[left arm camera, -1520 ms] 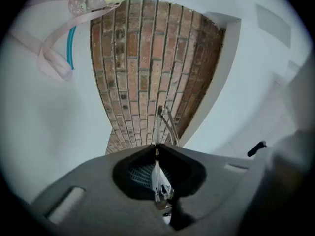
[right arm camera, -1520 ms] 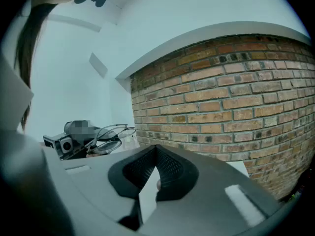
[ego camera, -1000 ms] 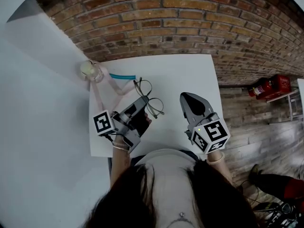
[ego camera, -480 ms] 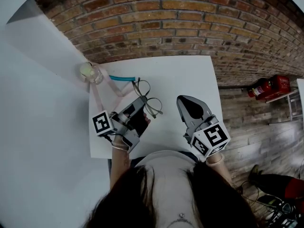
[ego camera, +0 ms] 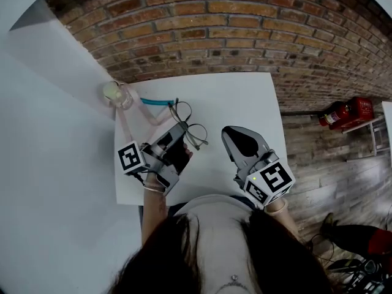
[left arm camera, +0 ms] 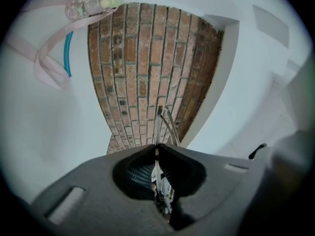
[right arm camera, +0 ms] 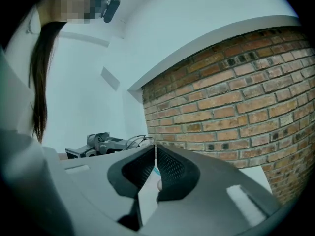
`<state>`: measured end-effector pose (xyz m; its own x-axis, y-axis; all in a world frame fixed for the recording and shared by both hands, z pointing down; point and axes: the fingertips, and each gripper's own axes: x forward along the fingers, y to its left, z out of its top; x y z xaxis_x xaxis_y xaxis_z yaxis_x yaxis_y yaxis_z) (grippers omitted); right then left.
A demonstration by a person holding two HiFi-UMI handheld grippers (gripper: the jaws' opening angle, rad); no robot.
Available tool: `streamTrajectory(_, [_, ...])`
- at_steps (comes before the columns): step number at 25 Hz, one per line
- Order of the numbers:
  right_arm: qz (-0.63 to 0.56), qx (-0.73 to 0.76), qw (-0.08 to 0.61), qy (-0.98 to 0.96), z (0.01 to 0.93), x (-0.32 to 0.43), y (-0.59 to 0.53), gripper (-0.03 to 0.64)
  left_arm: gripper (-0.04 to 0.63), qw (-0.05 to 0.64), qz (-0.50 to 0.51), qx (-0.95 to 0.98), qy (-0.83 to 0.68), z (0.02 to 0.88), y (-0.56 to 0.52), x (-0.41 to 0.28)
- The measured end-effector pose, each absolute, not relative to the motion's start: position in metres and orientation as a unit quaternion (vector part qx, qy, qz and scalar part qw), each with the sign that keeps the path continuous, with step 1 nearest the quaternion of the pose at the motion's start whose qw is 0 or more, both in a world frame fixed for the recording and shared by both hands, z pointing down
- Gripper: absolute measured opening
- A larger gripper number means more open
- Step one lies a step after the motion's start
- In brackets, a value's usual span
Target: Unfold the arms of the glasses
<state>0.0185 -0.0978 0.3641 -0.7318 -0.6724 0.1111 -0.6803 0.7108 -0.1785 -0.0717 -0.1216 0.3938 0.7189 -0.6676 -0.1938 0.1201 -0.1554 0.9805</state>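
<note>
Left gripper (ego camera: 181, 130) held level over the near-left part of the white table (ego camera: 245, 97), jaws pinched on the wire-frame glasses (ego camera: 196, 132). In the left gripper view the thin metal frame ran straight out between the pressed pads. It looked like a grip meant to steady the frame so the other tool could work an arm, though which part of the frame was clamped could not be made out.

Right gripper (ego camera: 226, 133) stood just to the right of the glasses, apart from them. Its jaws had just been opening to a narrow slit, with nothing between them.

Room: bare tabletop ahead and to the right. On the left, a pink ribbon (ego camera: 125, 124), a small bottle (ego camera: 113, 91) and a teal cord (ego camera: 156, 101) lay near the far-left corner, close behind the glasses. The brick wall (ego camera: 214, 29) bounded the far edge.
</note>
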Motion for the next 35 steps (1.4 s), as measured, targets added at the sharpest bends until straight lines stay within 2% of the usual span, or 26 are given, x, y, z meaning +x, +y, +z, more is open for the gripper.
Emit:
streamTrajectory(19, [0.095, 0.307, 0.010, -0.947, 0.360, -0.007, -0.082, 0.065, 0.023, 0.618, -0.324, 0.689, -0.196, 0.395, -0.131, -0.075])
streamTrajectory(35, [0.098, 0.272, 0.025, -0.957, 0.368, -0.024, -0.071, 0.075, 0.025, 0.620, -0.324, 0.689, -0.186, 0.395, -0.132, -0.072])
